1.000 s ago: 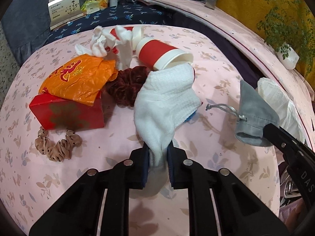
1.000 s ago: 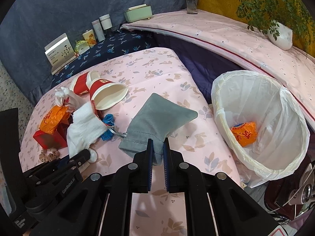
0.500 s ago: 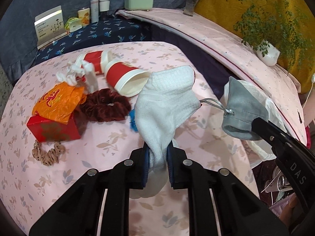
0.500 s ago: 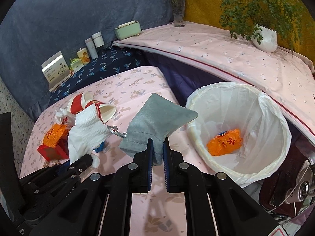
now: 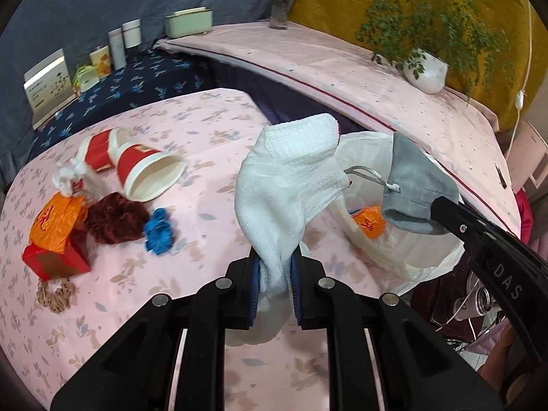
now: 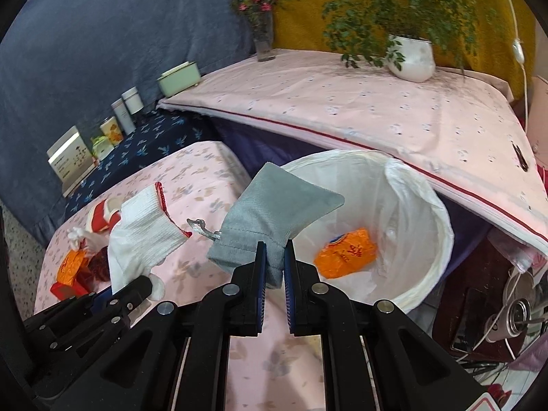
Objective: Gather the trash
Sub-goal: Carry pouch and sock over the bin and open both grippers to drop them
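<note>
White knit sock (image 5: 287,185) is clamped at its lower end between the blue pads of the left gripper (image 5: 275,274); its long axis runs up and away from the jaws, and the cuff end points toward the far right. A thin red edge shows at the cuff in the right wrist view (image 6: 161,198). The tail of the sock hangs below the pads.

Grey drawstring pouch (image 6: 274,212) is pinched by one corner in the right gripper (image 6: 273,269). The long axis tilts up and to the right, and the closed far corner points over the bin. The cord and its small toggle (image 6: 202,227) trail out to the left from the mouth hem. Lettering "DAS" is readable on the right gripper's arm in the left wrist view.

White-lined bin (image 6: 441,219) stands just beyond the pink floral table edge (image 5: 205,137). An orange wrapper (image 6: 346,251) with red characters, not legible, lies inside it.

On the table to the left lie a blue scrunchie (image 5: 158,231), a dark red scrunchie (image 5: 114,217), a tan scrunchie (image 5: 54,294), a red box (image 5: 54,262) under an orange bag (image 5: 54,219) with red characters, and two red-and-white paper cups (image 5: 147,174) on their sides, the nearer with its mouth toward the right.

A potted plant (image 6: 411,56) and a flower vase (image 6: 263,39) stand on the far shelf.
</note>
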The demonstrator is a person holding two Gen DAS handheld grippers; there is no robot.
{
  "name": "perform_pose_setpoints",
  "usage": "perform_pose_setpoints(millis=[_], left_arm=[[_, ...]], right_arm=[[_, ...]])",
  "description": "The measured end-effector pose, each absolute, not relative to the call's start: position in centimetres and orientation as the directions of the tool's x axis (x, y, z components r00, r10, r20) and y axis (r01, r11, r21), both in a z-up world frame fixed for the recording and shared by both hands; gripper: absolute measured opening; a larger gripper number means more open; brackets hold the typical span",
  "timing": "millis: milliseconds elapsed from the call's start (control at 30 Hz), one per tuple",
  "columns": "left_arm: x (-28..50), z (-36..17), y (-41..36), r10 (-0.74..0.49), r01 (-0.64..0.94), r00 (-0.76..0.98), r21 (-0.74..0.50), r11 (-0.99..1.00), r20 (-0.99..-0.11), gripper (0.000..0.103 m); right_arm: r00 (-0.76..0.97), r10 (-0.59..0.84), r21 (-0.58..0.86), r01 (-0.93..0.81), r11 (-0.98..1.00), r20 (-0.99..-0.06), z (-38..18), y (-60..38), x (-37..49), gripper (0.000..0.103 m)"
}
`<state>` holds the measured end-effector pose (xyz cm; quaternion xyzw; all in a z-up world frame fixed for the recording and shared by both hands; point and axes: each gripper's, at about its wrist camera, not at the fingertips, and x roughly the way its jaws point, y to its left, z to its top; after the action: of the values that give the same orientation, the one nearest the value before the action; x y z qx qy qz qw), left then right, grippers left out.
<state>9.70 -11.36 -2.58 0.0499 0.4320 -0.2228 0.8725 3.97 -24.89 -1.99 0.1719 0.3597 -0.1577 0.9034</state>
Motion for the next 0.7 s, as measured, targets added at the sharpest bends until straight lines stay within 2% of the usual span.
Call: perform_pose_setpoints(millis=[500,700], left_arm=[[9.7,-2.5,-19.8,-0.397,0.565,0.486,-0.066,0.822,-0.779,0.015],[10.3,-2.7,-22.0,-0.420,0.585,0.468,-0.084,0.806,-0.778,0.021]], right_arm=[[0.659,-0.249,0.219,0.542,0.811,-0.710,-2.7,-32.0,1.1,0.010],[0.644,-0.261,0.221,0.569,0.792,-0.719,-3.5,-33.4,0.6,0.010]])
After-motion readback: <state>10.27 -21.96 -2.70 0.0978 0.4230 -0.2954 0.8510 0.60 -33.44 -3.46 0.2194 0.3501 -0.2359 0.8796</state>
